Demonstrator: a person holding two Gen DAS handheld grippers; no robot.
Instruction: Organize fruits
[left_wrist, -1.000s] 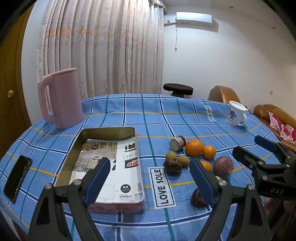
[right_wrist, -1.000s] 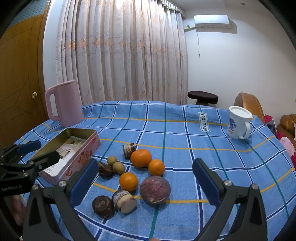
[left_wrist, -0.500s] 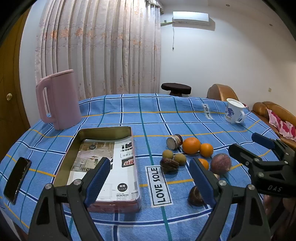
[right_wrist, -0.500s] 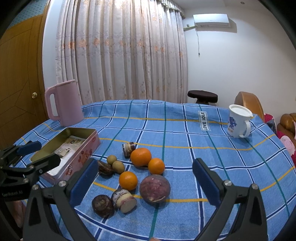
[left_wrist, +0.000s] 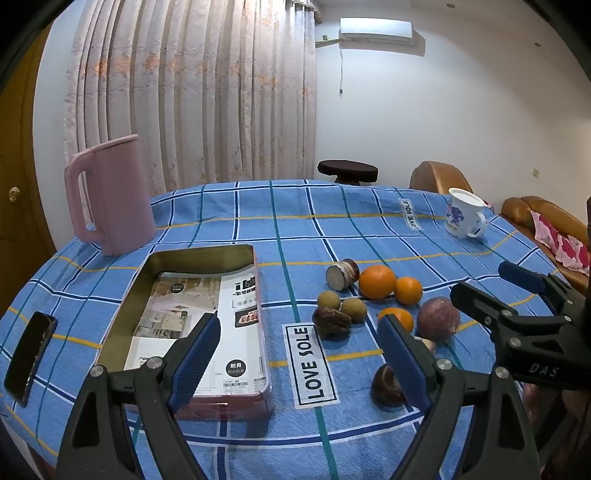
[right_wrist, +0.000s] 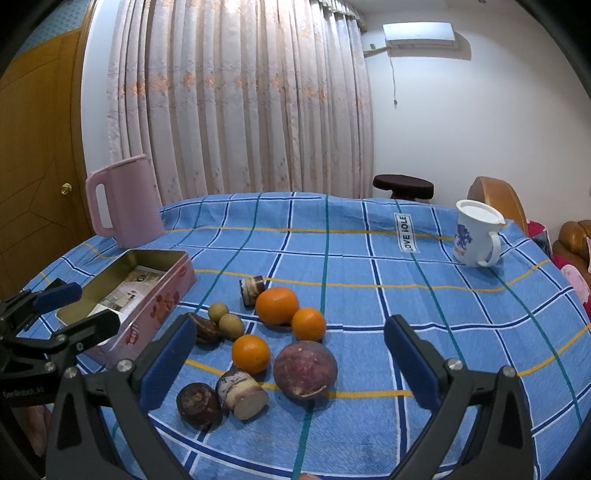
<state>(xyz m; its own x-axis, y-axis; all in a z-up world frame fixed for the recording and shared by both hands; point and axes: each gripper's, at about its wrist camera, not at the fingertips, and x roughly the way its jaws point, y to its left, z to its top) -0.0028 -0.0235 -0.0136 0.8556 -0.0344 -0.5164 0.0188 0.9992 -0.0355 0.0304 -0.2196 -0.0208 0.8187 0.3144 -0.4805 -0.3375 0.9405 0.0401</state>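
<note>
Nothing is gripped yet: the left gripper (left_wrist: 299, 345) and the right gripper (right_wrist: 290, 352) both hover with jaws spread wide and empty. Loose fruit, three round oranges (right_wrist: 277, 305) among brown and purple pieces, lies on the blue checked tablecloth (right_wrist: 369, 258), directly ahead of the right gripper, which looks nearer. To their left sits the open rectangular pink tin (left_wrist: 192, 280), likely the destination.

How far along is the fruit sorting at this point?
Nothing looks done: the tin box holds only printed paper. Nothing is in hand; left tongs and right tongs are open and empty. Left: the three oranges, round purple fruit and smaller pieces all lie on the tablecloth.
</note>
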